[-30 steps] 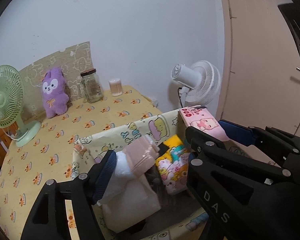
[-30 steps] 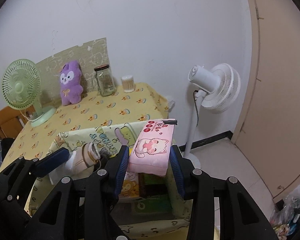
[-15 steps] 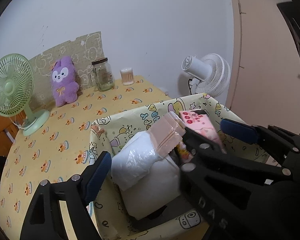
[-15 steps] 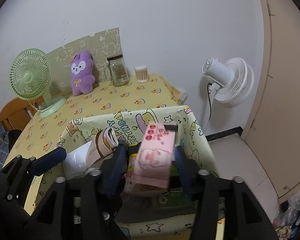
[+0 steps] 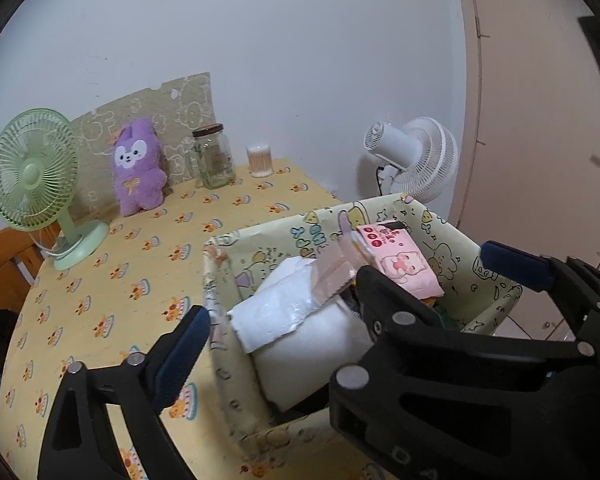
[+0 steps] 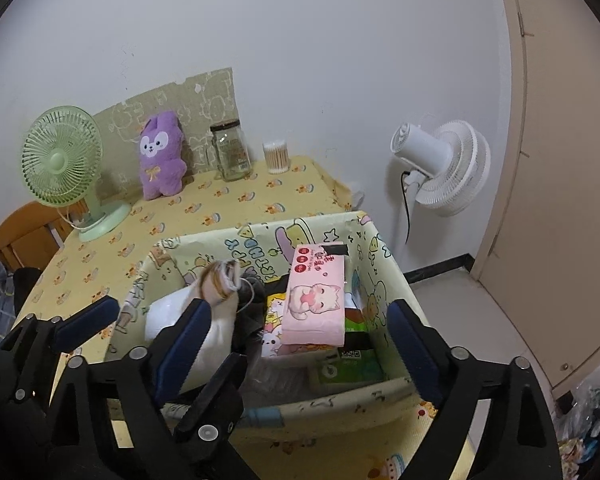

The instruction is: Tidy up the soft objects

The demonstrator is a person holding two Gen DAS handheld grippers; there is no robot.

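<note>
A pink tissue pack lies on top of other packs inside the yellow cartoon-print fabric bin. My right gripper is opening, its pads well clear of the pack on both sides. A white plastic-wrapped bundle with a peach folded piece fills the bin's left side. My left gripper is opening around that bundle without pressing it. Its left pad shows; its right finger is hidden behind the right gripper's finger.
On the yellow tablecloth at the back stand a green desk fan, a purple plush, a glass jar and a cotton swab tub. A white floor fan and a door are on the right.
The right gripper let go of the pink pack, which now rests in the bin. The left jaws spread off the white bundle. Both grippers drew back a little from the bin.
</note>
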